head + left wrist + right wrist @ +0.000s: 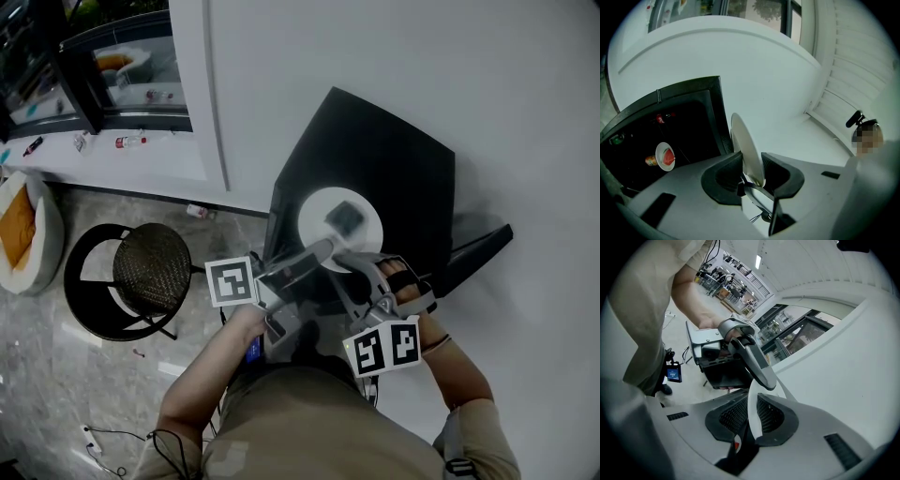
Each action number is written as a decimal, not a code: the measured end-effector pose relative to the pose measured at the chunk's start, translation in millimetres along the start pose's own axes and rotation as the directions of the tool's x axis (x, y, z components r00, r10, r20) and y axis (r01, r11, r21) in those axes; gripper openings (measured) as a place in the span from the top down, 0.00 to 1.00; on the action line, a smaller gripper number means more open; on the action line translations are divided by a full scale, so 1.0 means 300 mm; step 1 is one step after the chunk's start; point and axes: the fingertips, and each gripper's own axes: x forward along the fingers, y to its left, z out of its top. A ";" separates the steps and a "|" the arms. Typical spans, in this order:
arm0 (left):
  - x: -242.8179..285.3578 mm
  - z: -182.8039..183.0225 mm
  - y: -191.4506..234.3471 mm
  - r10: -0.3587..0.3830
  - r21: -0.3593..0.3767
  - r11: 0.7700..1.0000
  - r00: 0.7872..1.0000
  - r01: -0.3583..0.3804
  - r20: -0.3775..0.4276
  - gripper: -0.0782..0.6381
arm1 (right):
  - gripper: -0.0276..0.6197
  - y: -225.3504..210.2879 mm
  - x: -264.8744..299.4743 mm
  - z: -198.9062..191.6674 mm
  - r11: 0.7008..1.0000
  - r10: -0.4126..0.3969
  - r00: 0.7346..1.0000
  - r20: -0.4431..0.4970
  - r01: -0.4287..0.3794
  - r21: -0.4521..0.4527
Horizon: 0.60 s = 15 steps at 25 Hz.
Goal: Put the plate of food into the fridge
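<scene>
**2 grippers hold a white plate at the open black fridge**

The left gripper (749, 161) has its jaws closed on the rim of the plate (314, 211), which stands edge-on between them. The right gripper (752, 401) is clamped on the plate's rim at the near side. Both carry the plate outside the fridge (693, 89), just beside its dark opening. I cannot tell what lies on the plate. Inside the fridge sits 1 small dish with red food (665, 156). A round black stool (150, 267) stands on the floor to the left.
</scene>
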 end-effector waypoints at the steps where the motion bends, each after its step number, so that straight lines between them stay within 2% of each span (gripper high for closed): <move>1: -0.005 -0.001 0.000 0.003 -0.003 1.000 1.000 -0.003 0.001 0.73 | 0.87 0.004 0.001 0.004 1.000 -0.002 1.000 0.002 0.002 -0.004; 11: -0.039 -0.003 -0.014 0.008 -0.059 0.998 0.999 -0.005 0.047 0.76 | 0.86 0.029 0.000 0.032 1.000 0.028 0.999 0.025 -0.028 -0.010; 15: -0.053 -0.009 -0.016 0.010 -0.090 0.996 0.997 -0.003 0.073 0.76 | 0.86 0.038 -0.006 0.041 0.998 0.036 0.999 0.028 -0.034 -0.044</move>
